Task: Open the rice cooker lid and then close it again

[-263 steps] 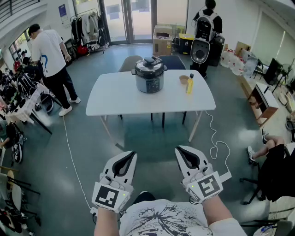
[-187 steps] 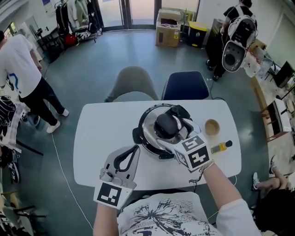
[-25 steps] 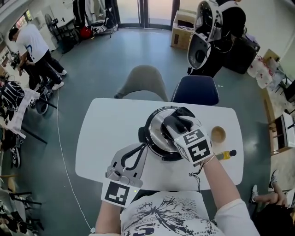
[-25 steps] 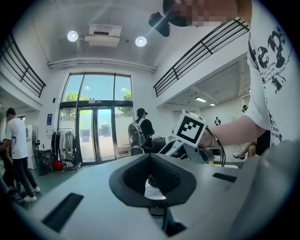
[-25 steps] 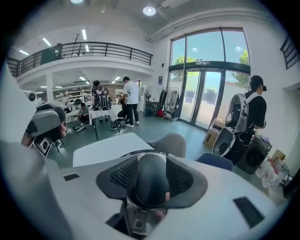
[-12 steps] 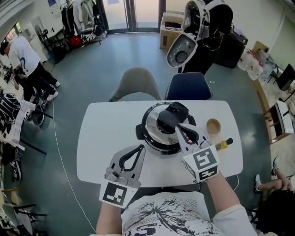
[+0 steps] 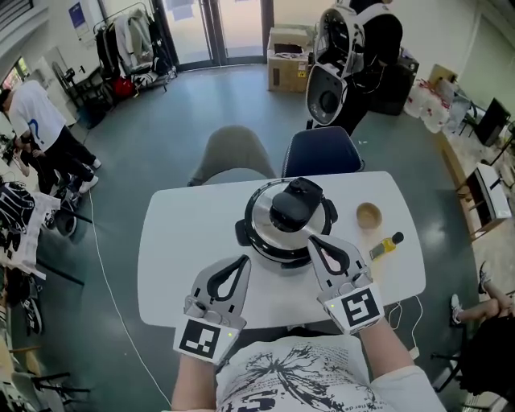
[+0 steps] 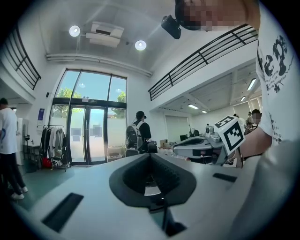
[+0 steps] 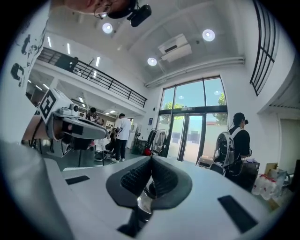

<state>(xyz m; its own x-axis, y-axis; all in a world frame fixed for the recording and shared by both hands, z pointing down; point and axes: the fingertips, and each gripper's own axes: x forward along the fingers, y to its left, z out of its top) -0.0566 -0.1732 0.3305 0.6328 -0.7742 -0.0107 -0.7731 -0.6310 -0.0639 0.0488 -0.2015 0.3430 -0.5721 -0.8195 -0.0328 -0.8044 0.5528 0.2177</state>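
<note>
The rice cooker point(image 7: 283, 254) sits mid-frame on the white surface point(image 7: 185, 249) with its lid point(image 7: 264, 216) down and seated, so the task looks finished or nearly so. The left gripper point(image 7: 244, 260) and right gripper point(image 7: 313, 239) hang just below it, clear of the pot. Each has its fingers point(image 8: 131, 178) pressed together on nothing, which reads as a resting pose. A bowl point(image 7: 368, 215) and a yellow bottle point(image 7: 386, 245) stand aside at right.

Nothing legible to call out: the lettering on the person's white shirt point(image 8: 274, 51) runs off the picture's edge, and the blue wall sign point(image 7: 76, 14) is too small to read.
</note>
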